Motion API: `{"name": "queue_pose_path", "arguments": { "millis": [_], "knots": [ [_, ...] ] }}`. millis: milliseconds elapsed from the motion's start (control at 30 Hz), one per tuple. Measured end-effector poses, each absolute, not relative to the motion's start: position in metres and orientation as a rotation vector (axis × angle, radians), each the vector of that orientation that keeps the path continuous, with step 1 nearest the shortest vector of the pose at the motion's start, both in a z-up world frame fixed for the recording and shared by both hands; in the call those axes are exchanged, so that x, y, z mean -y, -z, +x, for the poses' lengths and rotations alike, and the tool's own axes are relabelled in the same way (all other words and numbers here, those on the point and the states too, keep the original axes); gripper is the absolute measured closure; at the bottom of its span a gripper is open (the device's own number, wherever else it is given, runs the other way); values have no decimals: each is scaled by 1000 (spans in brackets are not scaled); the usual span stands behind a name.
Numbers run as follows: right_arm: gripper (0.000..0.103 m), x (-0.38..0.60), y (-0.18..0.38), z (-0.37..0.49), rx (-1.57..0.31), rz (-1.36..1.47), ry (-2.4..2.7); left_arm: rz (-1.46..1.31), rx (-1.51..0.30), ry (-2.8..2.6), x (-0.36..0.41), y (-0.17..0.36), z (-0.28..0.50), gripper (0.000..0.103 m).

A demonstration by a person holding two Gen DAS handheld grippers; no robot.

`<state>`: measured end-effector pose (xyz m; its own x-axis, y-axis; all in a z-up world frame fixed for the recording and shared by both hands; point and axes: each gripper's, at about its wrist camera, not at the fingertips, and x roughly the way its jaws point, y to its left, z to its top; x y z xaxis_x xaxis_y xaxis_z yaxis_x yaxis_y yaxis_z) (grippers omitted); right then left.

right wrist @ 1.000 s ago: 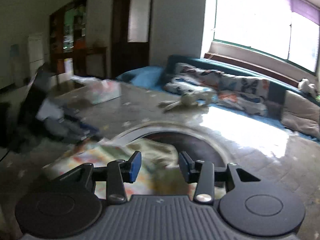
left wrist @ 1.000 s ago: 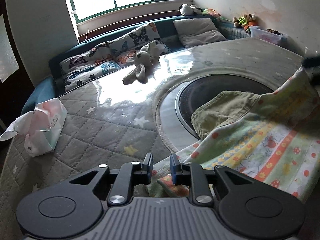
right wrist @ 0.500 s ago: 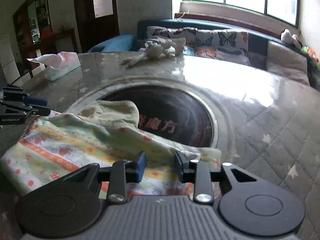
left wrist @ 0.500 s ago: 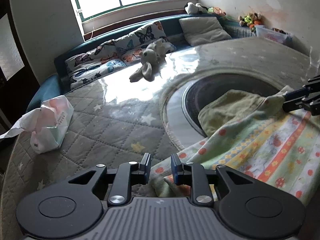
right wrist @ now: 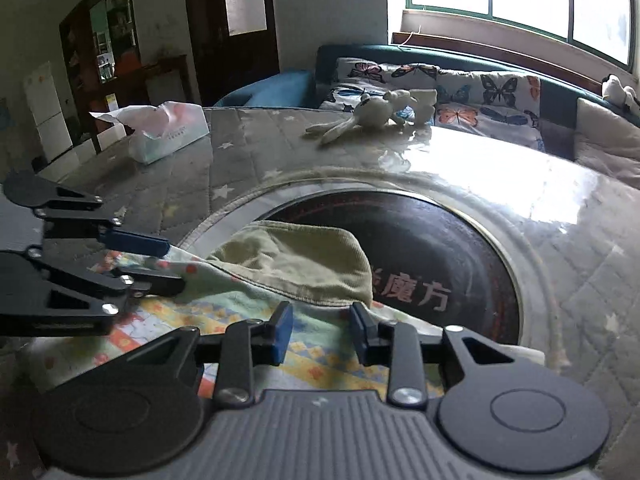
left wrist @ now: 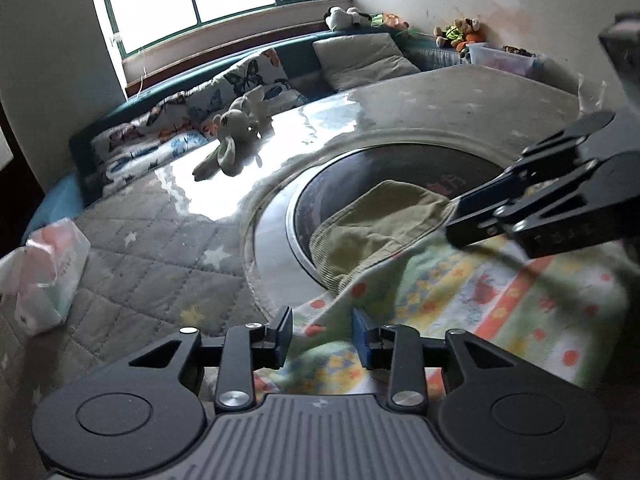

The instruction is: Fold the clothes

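You have one garment (left wrist: 500, 292) on the quilted table (left wrist: 152, 256), a patterned piece with an olive lining, lying from the dark round inset (right wrist: 436, 248) down toward 6 o'clock in both wrist views. Your two grippers are both spread: the left gripper (left wrist: 322, 330) straddles a raised fold of the cloth without pinching it, and the right gripper (right wrist: 320, 326) hovers parted over the hem. One tissue pack (right wrist: 168, 130) sits at 10 o'clock in the right view, one plush rabbit (right wrist: 368, 114) near 12.
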<state>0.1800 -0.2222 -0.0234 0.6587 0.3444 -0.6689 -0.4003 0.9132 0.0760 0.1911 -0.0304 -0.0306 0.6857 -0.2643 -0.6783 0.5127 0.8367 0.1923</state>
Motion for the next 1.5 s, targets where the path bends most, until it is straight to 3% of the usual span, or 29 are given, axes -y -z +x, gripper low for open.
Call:
{"name": "queue_pose_path", "arguments": {
  "millis": [300, 500, 733, 1267, 1367, 1500],
  "knots": [
    [72, 217, 3, 120, -707, -165, -525, 341, -638, 501, 27, 7, 140, 68],
    [72, 204, 17, 95, -705, -208, -561, 412, -631, 547, 46, 22, 98, 68],
    [72, 209, 6, 76, -645, -236, -544, 413, -617, 505, 37, 26, 93, 68],
    [69, 239, 11, 65, -697, -214, -468, 289, -676, 451, 18, 22, 97, 65],
    [62, 244, 14, 68, -704, -197, -442, 284, -674, 436, 14, 21, 94, 60],
    [61, 245, 15, 68, -707, -196, -437, 268, -689, 410, 8, 22, 94, 60]
  ]
}}
